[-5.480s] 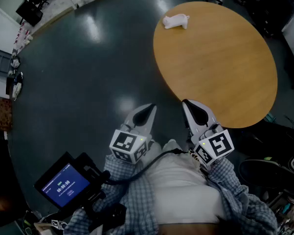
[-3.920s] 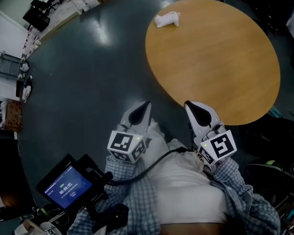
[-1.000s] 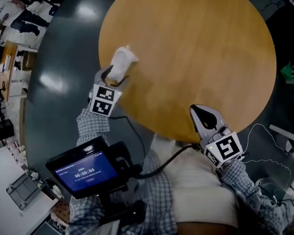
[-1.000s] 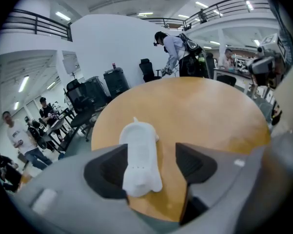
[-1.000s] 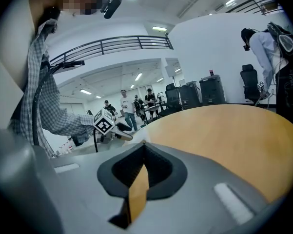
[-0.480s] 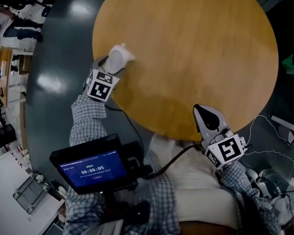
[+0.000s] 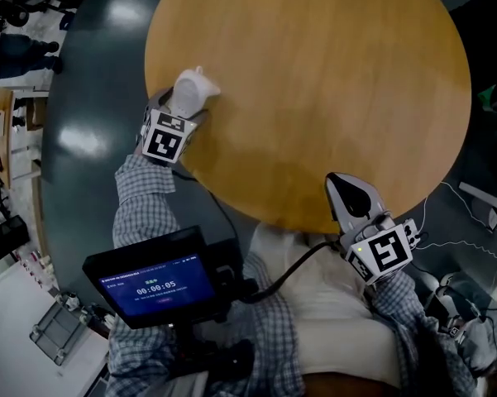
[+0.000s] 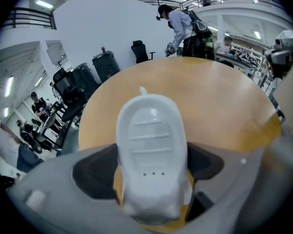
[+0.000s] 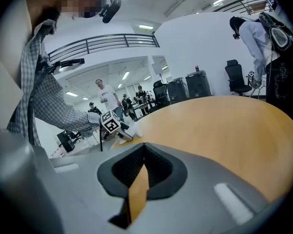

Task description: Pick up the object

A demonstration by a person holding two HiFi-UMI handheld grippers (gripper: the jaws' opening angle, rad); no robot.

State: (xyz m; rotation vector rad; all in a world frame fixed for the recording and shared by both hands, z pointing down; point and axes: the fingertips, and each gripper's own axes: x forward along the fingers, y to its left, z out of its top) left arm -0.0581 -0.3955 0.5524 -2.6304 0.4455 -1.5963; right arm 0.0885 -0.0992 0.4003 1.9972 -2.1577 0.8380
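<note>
At the table's (image 7: 339,73) left edge, my left gripper (image 7: 180,107) has reached the object (image 7: 188,92), jaws opening wide around it, not gripping yet, so closing comes next; right gripper (image 7: 341,185) hangs shut.

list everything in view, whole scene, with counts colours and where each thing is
round wooden table: one, tan, fills the upper head view
moulded plastic figure: one, white, near the table's left edge
handheld screen: one, black with blue display, lower left, off the table
office chairs: several, black, beyond the table
bystanders: a few, background
checked shirt sleeves: two, blue-white, person's arms
left claw: one, grey, jaws opening, figure between them
right claw: one, grey, shut, empty, at the table's near edge
</note>
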